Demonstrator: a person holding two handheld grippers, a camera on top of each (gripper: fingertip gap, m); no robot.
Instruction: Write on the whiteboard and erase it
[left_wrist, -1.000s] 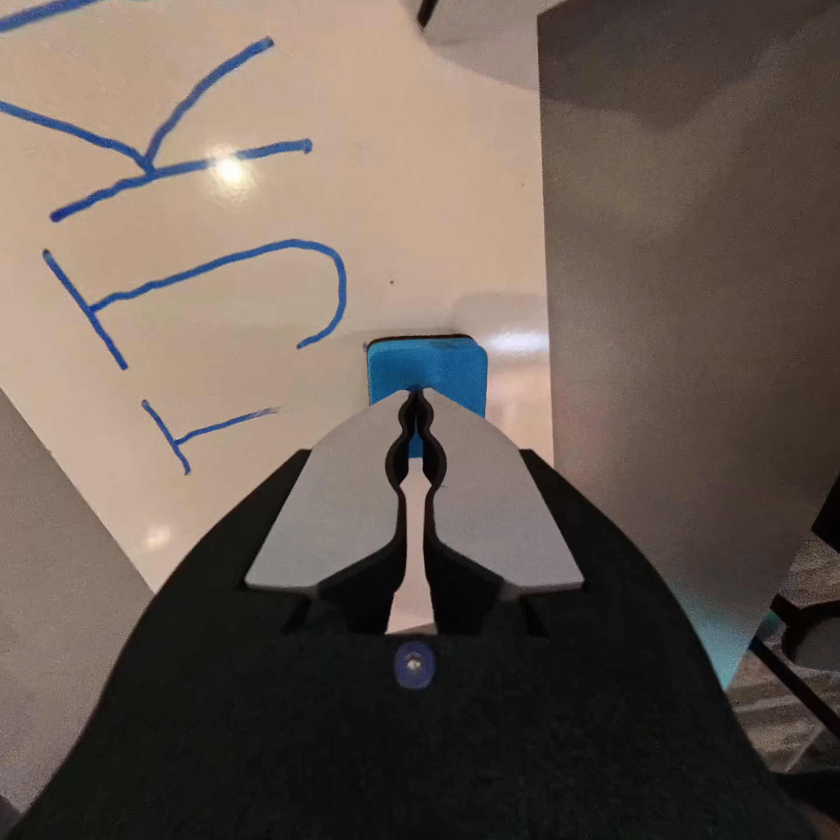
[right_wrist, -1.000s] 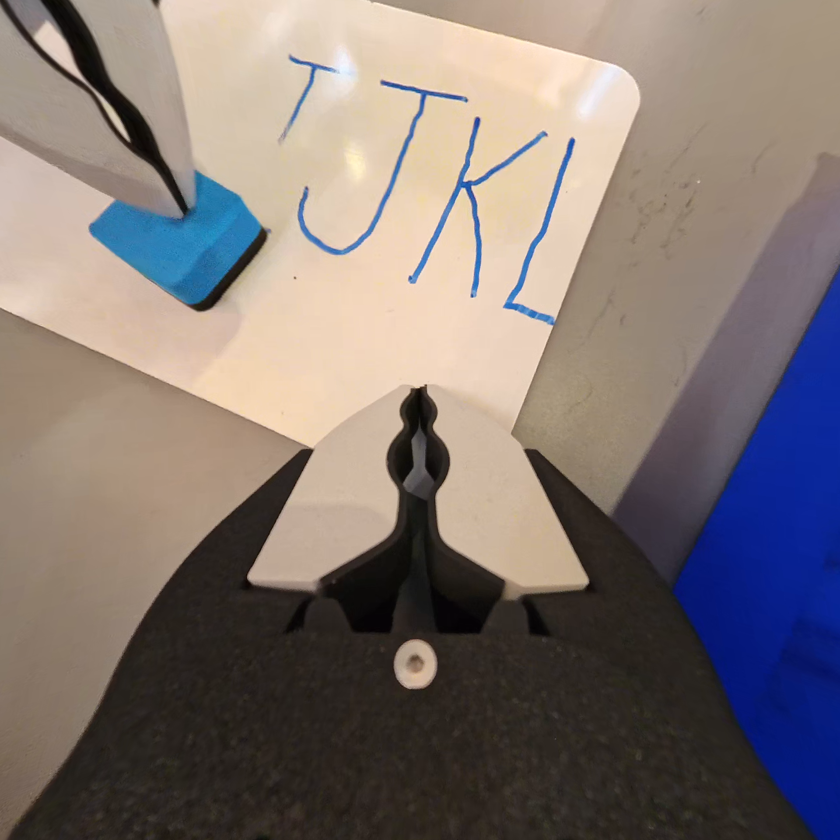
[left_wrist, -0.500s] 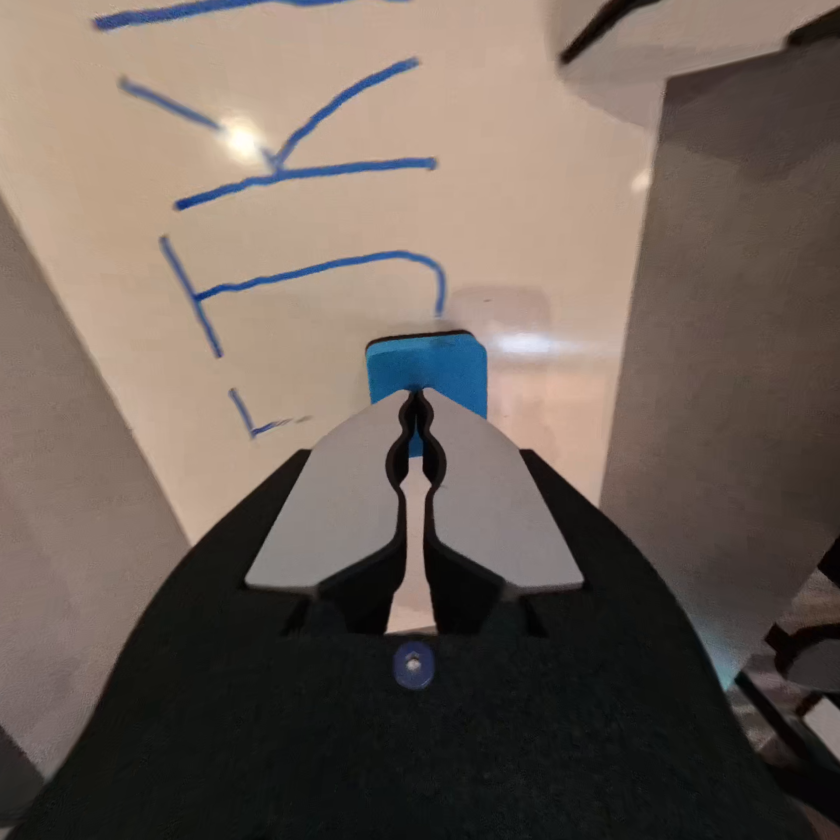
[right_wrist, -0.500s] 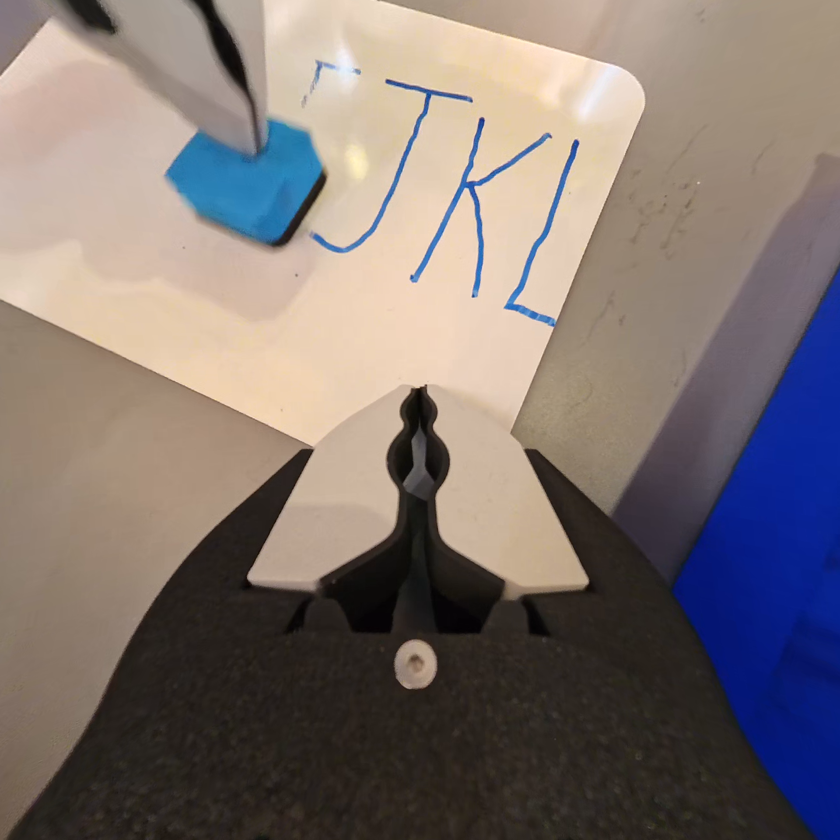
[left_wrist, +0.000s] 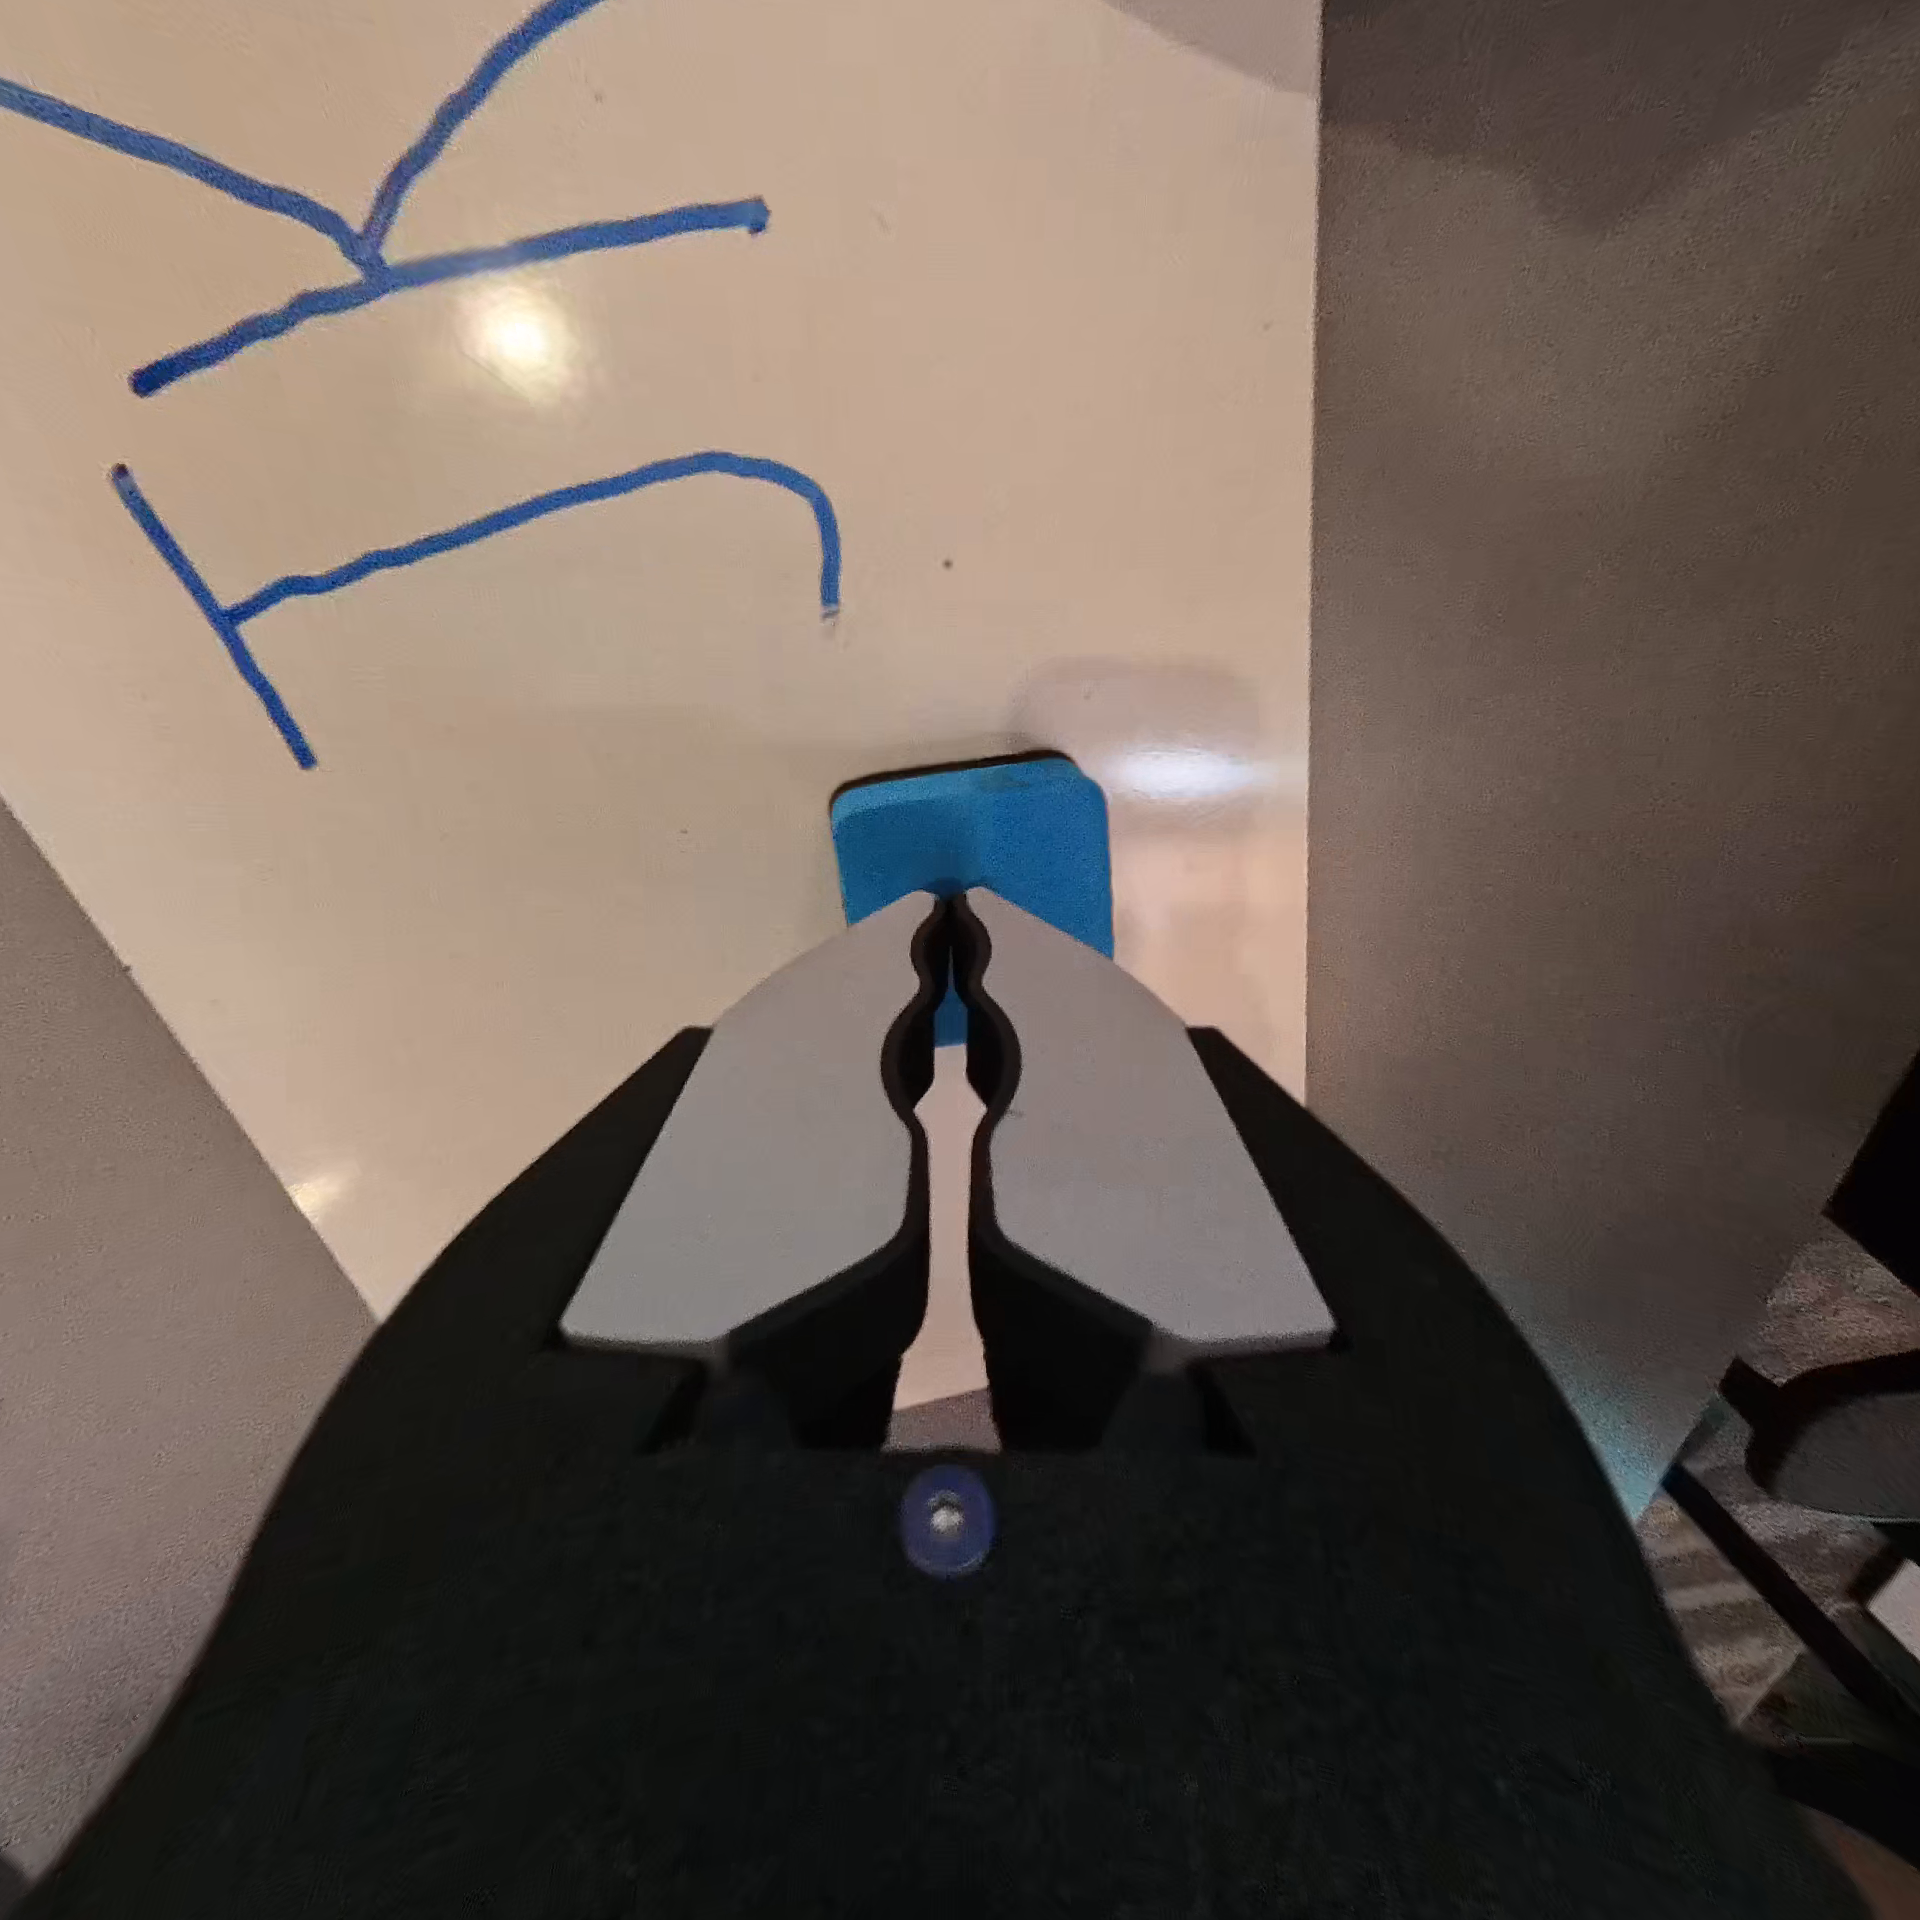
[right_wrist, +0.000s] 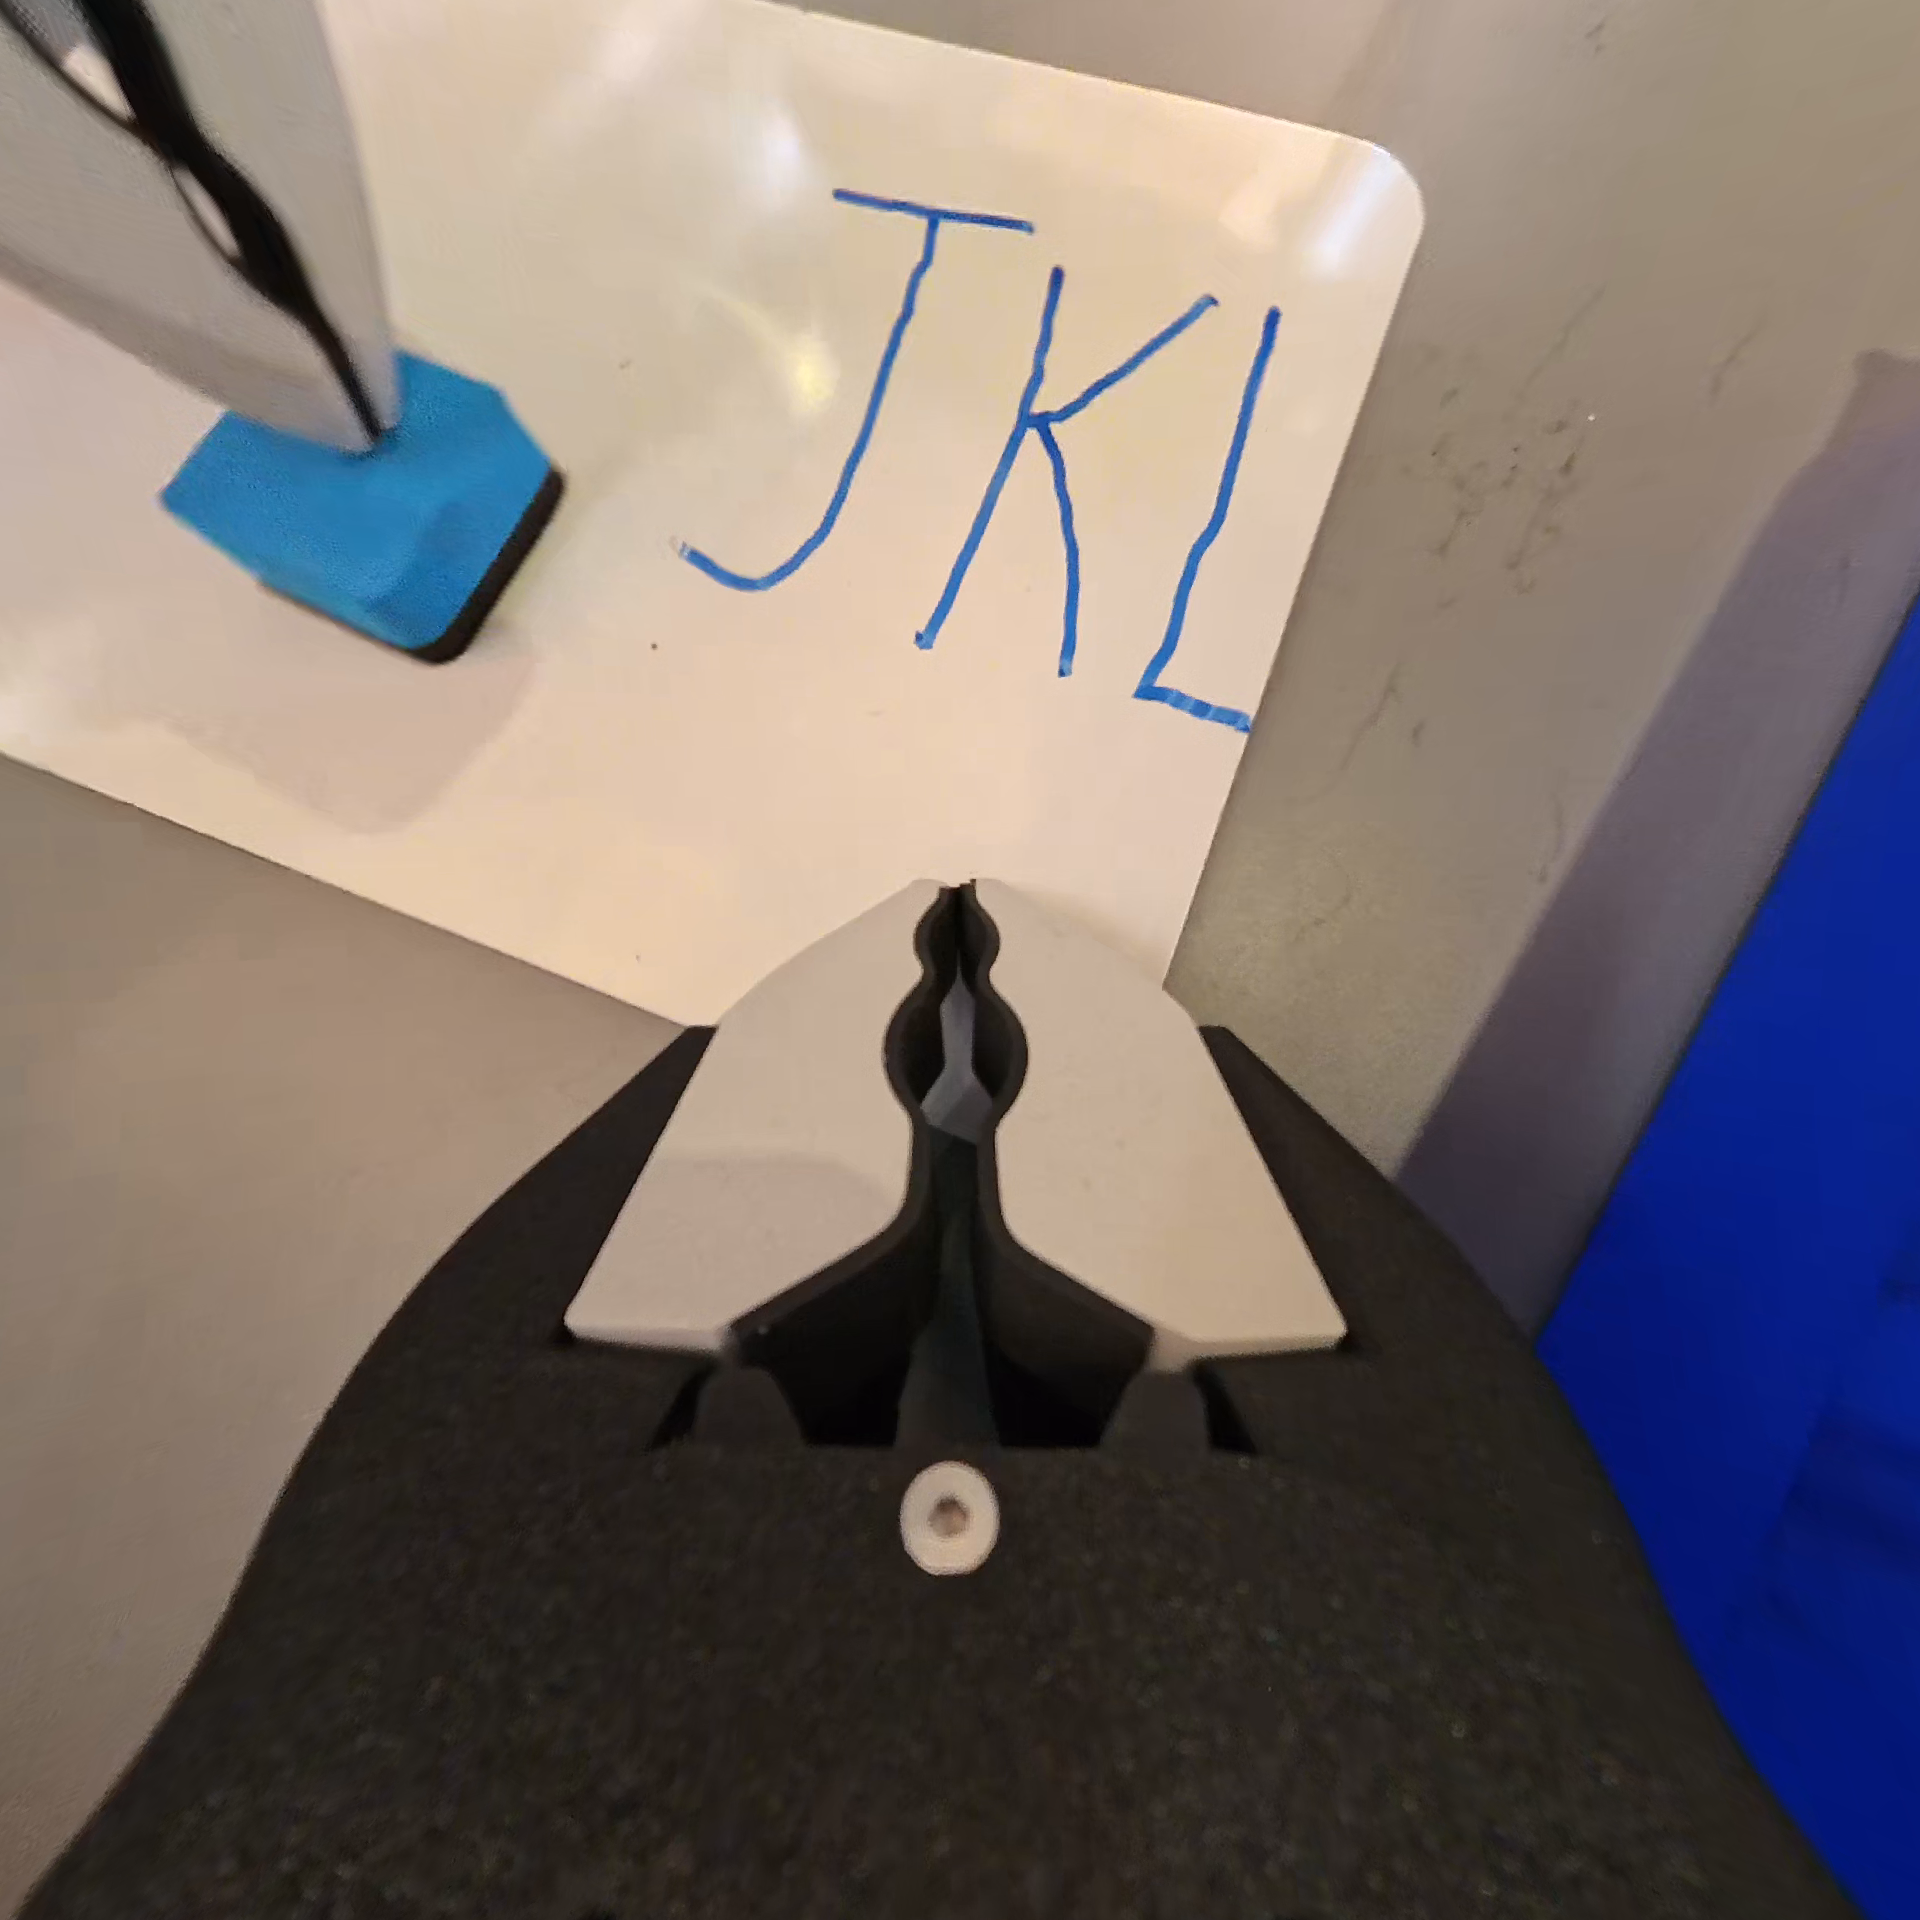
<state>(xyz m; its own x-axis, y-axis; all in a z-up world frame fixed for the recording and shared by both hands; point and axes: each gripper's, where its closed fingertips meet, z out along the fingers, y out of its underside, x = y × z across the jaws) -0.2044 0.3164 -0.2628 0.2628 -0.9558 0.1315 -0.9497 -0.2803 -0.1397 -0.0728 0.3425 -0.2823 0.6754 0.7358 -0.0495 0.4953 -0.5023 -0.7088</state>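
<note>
While the left claw pinches the blue foam eraser with a black felt base, its jaws nearly together on the foam, that block sits flat on the glossy white whiteboard with rounded corners, left of the blue marker strokes. 2 ceiling lights glint off the board. It lies on a grey desk. Off to the side, the right claw grips a slim dark object, possibly the marker.

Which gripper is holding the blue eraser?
The left gripper, pinching the blue eraser down on the whiteboard; the right gripper grips only a dark marker.
</note>
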